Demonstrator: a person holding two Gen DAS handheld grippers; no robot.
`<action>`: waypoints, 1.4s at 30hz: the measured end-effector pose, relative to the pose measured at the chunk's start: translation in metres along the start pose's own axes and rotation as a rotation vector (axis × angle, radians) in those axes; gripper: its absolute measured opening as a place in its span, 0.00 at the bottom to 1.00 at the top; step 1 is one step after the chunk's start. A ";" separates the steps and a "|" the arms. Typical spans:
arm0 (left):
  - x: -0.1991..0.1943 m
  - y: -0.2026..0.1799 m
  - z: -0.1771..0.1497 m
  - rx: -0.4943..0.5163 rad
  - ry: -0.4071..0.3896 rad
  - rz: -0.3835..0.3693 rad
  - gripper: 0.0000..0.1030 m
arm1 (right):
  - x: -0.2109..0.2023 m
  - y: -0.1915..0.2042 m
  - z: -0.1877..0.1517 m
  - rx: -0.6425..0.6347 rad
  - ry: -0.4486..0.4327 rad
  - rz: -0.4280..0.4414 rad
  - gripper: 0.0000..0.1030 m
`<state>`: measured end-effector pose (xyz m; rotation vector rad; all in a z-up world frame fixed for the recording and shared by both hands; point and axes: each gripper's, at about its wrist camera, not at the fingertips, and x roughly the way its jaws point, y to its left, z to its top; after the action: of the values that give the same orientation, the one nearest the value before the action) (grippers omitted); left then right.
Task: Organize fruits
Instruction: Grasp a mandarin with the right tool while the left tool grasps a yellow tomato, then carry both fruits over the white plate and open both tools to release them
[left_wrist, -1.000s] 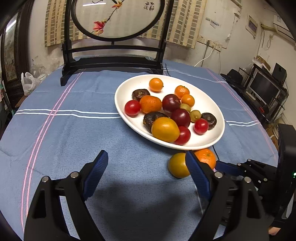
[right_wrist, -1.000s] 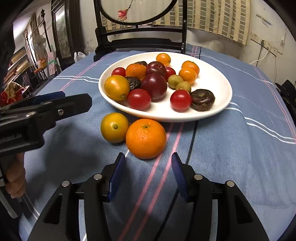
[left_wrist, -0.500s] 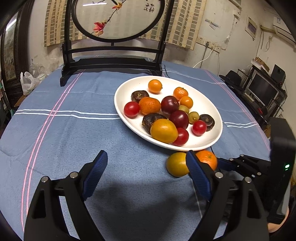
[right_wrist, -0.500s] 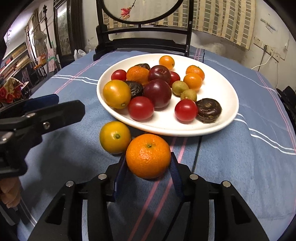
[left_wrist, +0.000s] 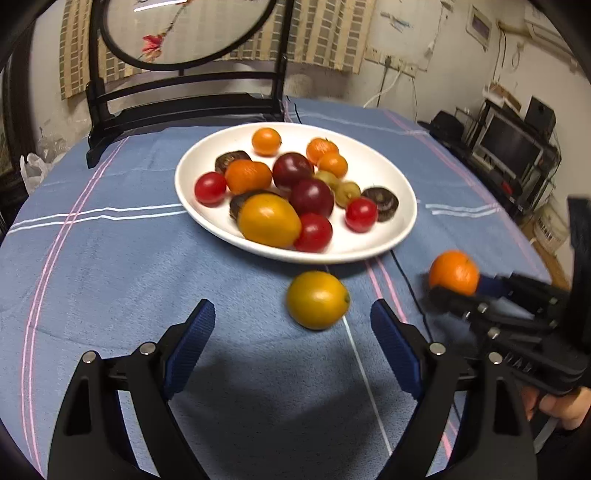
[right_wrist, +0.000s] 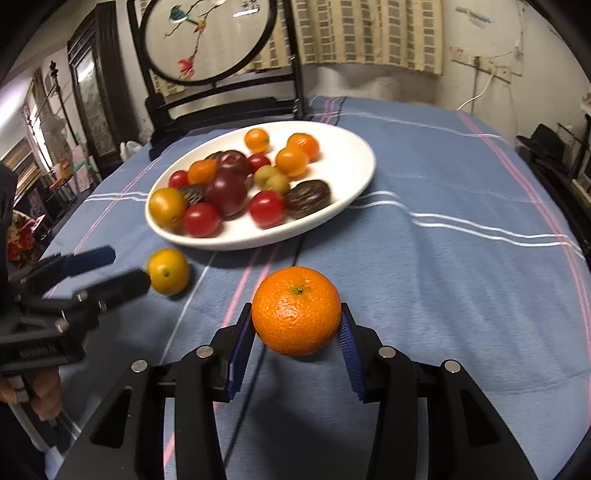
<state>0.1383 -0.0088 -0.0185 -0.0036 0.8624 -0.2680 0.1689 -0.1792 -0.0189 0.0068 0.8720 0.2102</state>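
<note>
While its blue-padded jaws stood wide apart, the left gripper (left_wrist: 291, 345) hovered near a round yellow-orange fruit (left_wrist: 317, 300) lying on the blue striped tablecloth (left_wrist: 110, 277) beside the white oval plate (left_wrist: 399, 221) of mixed fruit. Farther right, the right gripper (right_wrist: 297, 343) clamped a dimpled orange mandarin (right_wrist: 296, 311) above the cloth.

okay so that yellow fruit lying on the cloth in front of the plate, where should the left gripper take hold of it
Grip the yellow fruit across its middle, probably coming from above on the near side with the open left hand-held gripper. It is roundish and loose on the cloth, and the plate blocks the far side.
</note>
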 end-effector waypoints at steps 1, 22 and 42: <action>0.001 -0.004 -0.001 0.016 -0.001 0.012 0.82 | -0.001 -0.002 0.000 0.007 -0.002 0.011 0.44; 0.042 -0.027 0.009 -0.005 0.106 0.060 0.39 | -0.015 0.002 -0.002 -0.014 -0.023 0.038 0.44; -0.017 -0.007 0.069 -0.030 -0.037 0.035 0.38 | -0.033 0.018 0.043 -0.039 -0.122 0.106 0.44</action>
<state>0.1776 -0.0184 0.0397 -0.0208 0.8291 -0.2213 0.1774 -0.1640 0.0354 0.0294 0.7464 0.3229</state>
